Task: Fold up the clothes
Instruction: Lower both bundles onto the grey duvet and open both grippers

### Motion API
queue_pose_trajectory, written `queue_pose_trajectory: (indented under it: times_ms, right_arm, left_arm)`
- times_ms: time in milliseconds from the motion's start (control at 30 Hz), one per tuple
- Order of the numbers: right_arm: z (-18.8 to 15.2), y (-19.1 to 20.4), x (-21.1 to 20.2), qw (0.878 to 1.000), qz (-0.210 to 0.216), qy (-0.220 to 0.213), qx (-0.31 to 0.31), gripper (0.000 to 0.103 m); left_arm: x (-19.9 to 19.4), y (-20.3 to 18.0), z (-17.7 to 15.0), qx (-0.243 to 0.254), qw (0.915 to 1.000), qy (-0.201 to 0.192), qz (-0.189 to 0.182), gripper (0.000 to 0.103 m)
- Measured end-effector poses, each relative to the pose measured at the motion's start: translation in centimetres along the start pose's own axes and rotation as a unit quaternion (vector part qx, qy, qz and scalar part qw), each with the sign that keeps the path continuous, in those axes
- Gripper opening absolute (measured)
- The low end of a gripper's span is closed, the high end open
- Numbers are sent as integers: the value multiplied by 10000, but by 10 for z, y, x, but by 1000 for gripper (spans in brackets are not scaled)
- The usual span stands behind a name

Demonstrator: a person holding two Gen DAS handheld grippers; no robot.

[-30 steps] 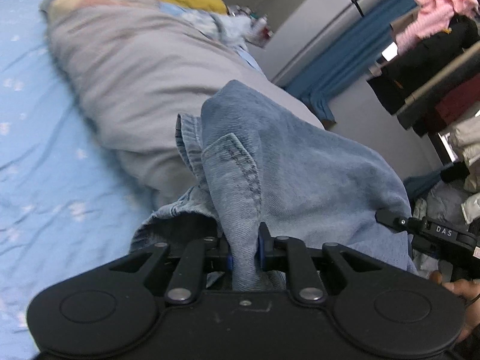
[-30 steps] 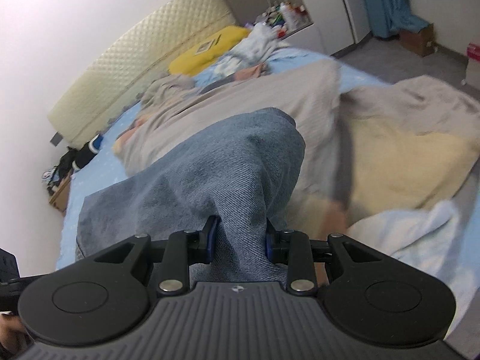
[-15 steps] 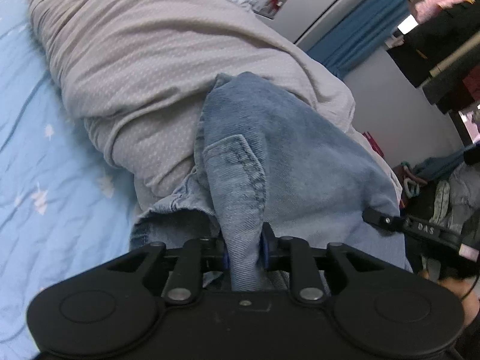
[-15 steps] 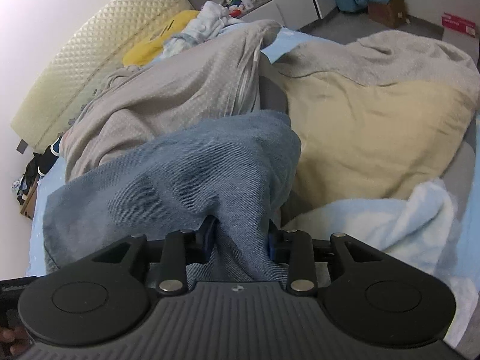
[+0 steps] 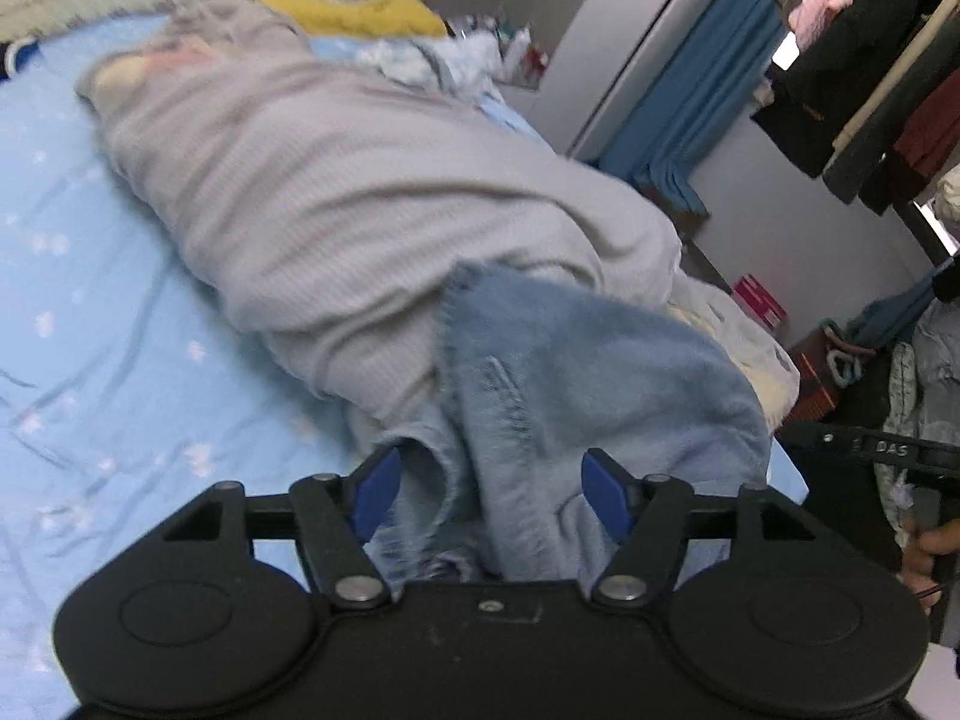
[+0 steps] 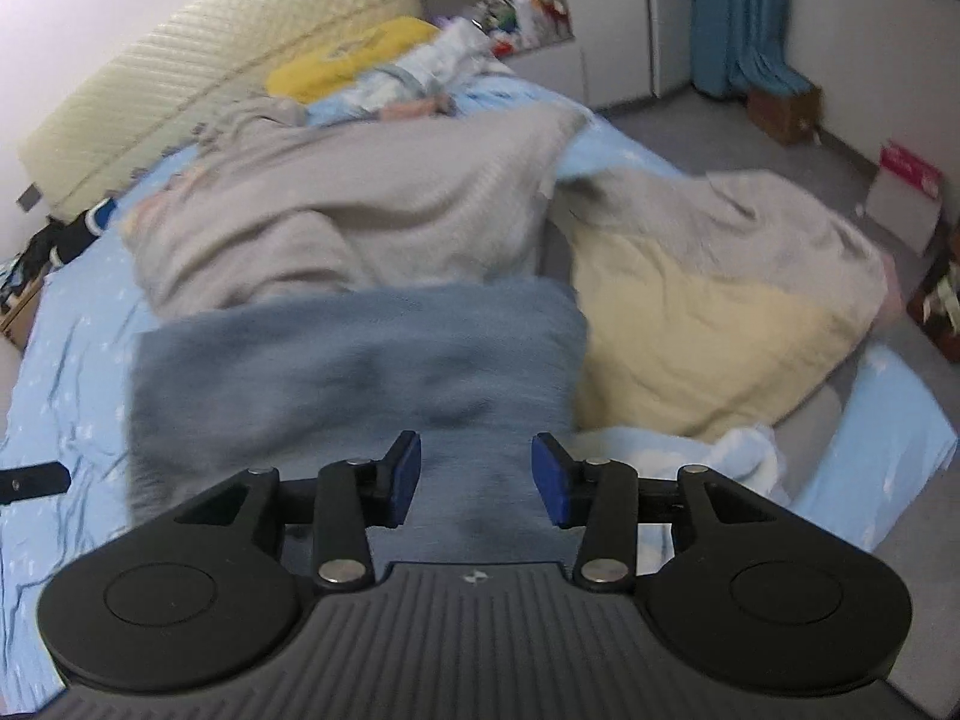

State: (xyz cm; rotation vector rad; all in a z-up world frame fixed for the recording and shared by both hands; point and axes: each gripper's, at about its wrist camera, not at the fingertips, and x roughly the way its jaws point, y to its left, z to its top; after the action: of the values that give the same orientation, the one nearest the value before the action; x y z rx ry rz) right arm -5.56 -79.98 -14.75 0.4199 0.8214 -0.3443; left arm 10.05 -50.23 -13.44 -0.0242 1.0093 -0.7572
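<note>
A pair of blue denim jeans lies bunched on the bed, blurred by motion; it also shows in the right wrist view as a broad folded band. My left gripper is open, its blue pads apart on either side of a seamed denim fold. My right gripper is open too, with denim lying between its spread pads. Neither gripper clamps the cloth.
A grey blanket is heaped behind the jeans on the light blue sheet. A cream duvet lies to the right. A yellow pillow sits by the headboard. Hanging clothes and a blue curtain stand beyond the bed.
Both grippers were shut on the jeans and have now opened, letting the denim go. The jeans have dropped lower onto the bed, and both views have pulled back.
</note>
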Motion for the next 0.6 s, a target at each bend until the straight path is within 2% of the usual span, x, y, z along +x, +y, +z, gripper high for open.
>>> queue_pose_trajectory:
  times_ms: [267,600]
  right_arm:
    - [-8,100,-45,9972,489,-406,-389,45]
    - [-61,253,-80,9916,894,-565,-752,44]
  left_arm:
    - [-106,47,-20,-15,9980,-500,398,80]
    - [-225,130,-57,-37,9925,-829,900,87]
